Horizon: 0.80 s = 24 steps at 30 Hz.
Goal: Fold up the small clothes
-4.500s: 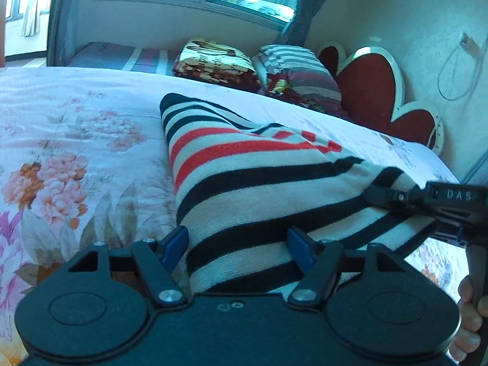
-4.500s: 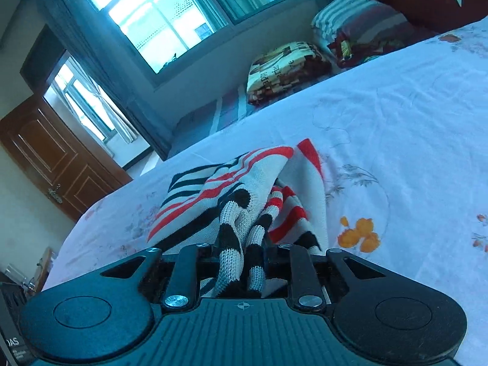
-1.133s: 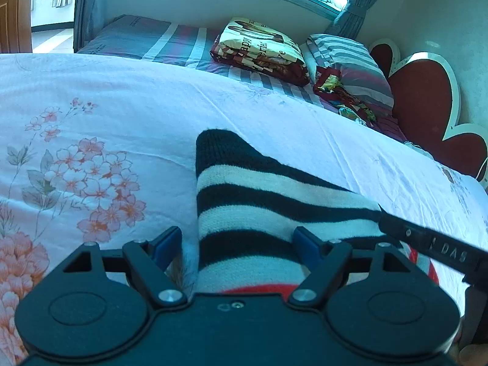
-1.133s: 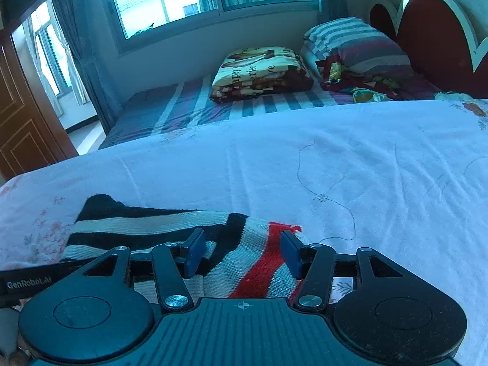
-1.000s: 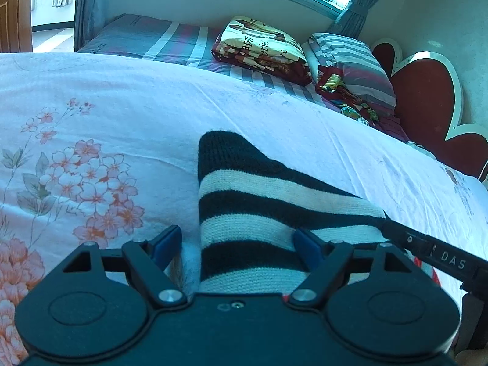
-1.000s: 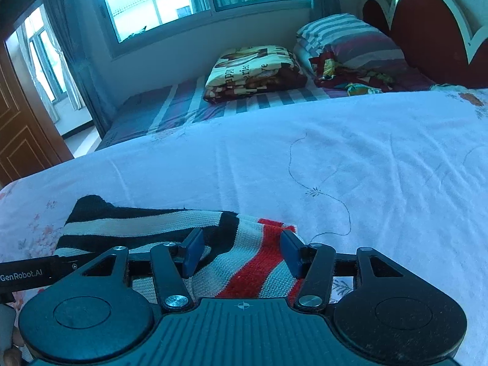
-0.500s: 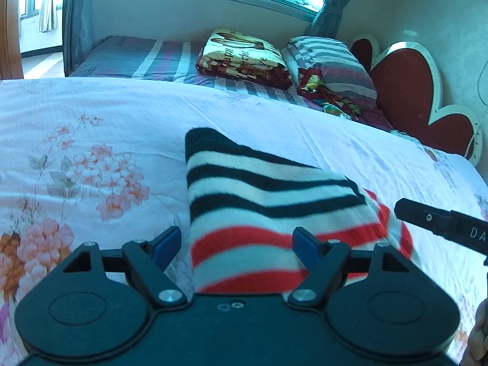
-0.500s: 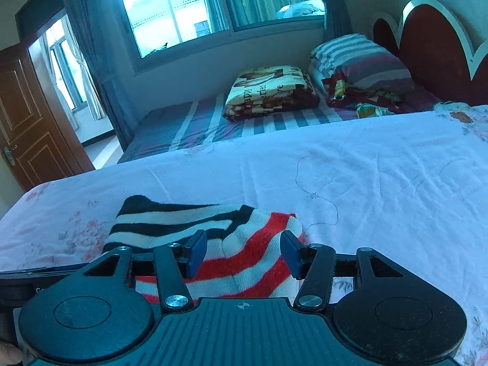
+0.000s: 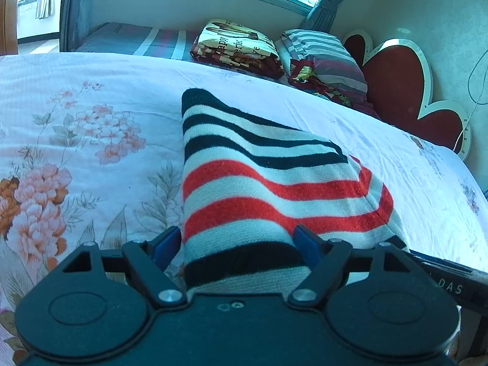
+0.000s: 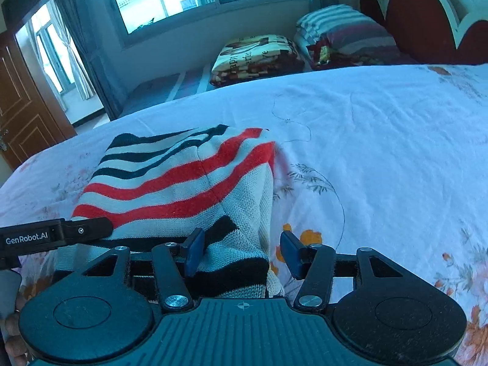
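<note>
sweater (image 9: 259,183) | folded | black, white, red stripes | on bedsheet (image 9: 76,97)

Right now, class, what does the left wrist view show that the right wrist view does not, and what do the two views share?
Only the left wrist view shows the pink flower print on the bed sheet, and the right tongs' arm marked DAS at its edge.

Only the right wrist view shows the wooden door, the orange flower print, and the left tongs' arm marked GenRobot.AI.

Both show the folded striped sweater on the bed sheet, the folded blanket, the striped pillow and the heart-shaped headboard. Both tongs are open over the sweater.
</note>
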{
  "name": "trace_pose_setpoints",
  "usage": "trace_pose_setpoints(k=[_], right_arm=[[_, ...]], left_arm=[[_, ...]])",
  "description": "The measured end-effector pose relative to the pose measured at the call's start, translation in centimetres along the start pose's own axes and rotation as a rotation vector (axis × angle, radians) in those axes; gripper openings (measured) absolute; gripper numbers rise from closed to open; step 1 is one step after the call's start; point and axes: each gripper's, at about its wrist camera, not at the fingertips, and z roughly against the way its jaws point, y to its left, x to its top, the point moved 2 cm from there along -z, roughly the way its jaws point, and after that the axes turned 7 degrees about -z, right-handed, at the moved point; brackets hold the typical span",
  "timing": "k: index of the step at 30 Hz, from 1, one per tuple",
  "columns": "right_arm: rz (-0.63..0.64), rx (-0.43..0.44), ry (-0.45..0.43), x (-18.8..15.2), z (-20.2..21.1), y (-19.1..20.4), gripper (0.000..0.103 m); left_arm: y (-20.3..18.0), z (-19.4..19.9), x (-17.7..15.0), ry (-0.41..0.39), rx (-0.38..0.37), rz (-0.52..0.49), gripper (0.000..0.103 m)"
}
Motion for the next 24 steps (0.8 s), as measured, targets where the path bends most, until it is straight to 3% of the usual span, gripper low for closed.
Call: trace_pose_setpoints(k=[4, 13, 22, 24], right_arm=[[0.026, -0.003, 0.007, -0.2, 0.6, -0.1, 0.054], [-0.052, 0.067, 0.04, 1.3, 1.4, -0.7, 0.054], [-0.167, 0.138, 0.134, 2.2, -1.5, -2.4, 0.054], [-0.192, 0.158, 0.156, 2.3, -2.2, -2.9, 0.061]], left_arm=[[0.2, 0.7, -0.2, 0.014, -0.028, 0.018, 0.08], [0.4, 0.8, -0.7, 0.042, -0.059, 0.032, 0.081], [0.9, -0.2, -0.9, 0.065, -0.1, 0.075, 0.084], [1.0, -0.7, -0.9, 0.074, -0.12, 0.099, 0.083]])
